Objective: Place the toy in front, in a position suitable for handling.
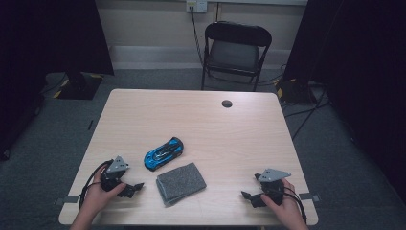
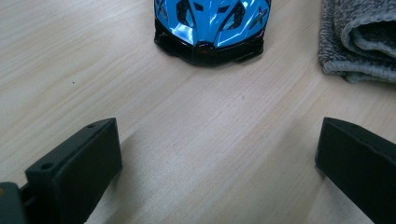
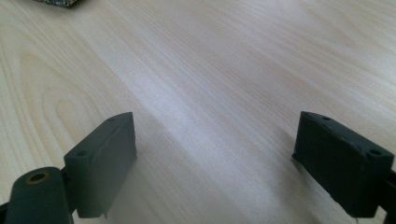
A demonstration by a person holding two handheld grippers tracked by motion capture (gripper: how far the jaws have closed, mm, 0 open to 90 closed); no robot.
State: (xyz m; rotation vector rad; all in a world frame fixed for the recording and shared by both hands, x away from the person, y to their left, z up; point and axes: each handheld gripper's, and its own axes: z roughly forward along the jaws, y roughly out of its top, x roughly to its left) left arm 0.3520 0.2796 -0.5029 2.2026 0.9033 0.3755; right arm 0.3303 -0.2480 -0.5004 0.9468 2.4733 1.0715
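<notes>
A blue and black toy car [image 1: 163, 153] sits on the light wooden table [image 1: 201, 120], left of centre. Just in front of it lies a folded grey cloth [image 1: 181, 183]. My left gripper [image 1: 128, 189] rests at the near left, held by a hand, jaws open and empty. Its own view shows the car's end [image 2: 211, 25] straight ahead beyond the open jaws and the cloth [image 2: 359, 39] at the upper right. My right gripper [image 1: 249, 197] rests at the near right, open and empty over bare wood [image 3: 210, 93]. A dark cloth corner [image 3: 58, 3] peeks in at the top left.
A small round dark hole [image 1: 227, 103] marks the table's far side. A black folding chair [image 1: 235, 50] stands behind the table. Dark stands [image 1: 79, 84] and cables [image 1: 306, 112] lie on the grey carpet around it.
</notes>
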